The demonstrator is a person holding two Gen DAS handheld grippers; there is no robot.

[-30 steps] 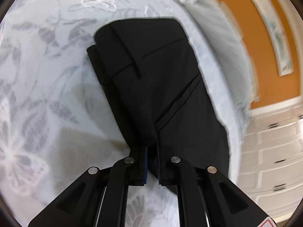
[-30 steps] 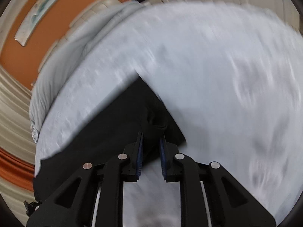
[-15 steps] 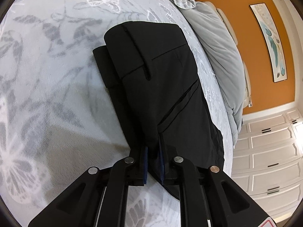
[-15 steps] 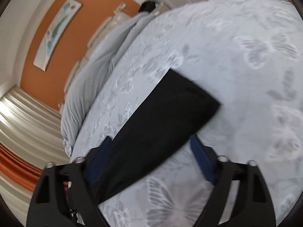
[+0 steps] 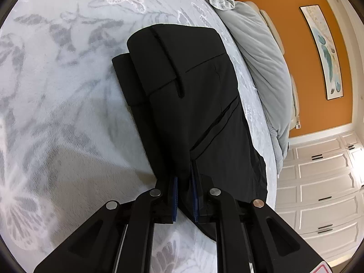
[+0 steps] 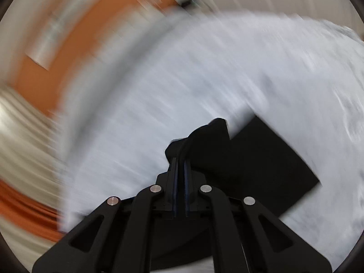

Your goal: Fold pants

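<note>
**Pinching both ends of the pants**

Lying on the butterfly bedspread (image 5: 56, 118), the black pants (image 5: 195, 104) are being clamped at their near edge by the left gripper (image 5: 184, 182), jaws nearly closed on cloth. The right gripper (image 6: 180, 166) is squeezing a bunched fold tight. Risk: thin fabric slipping free, collapsing the fold.

Left tool (image 5: 184, 183), right tool (image 6: 181, 167) clamped

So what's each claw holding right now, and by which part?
Both grip the black pants: left claw on the near edge, right claw on a bunched-up fold.
</note>
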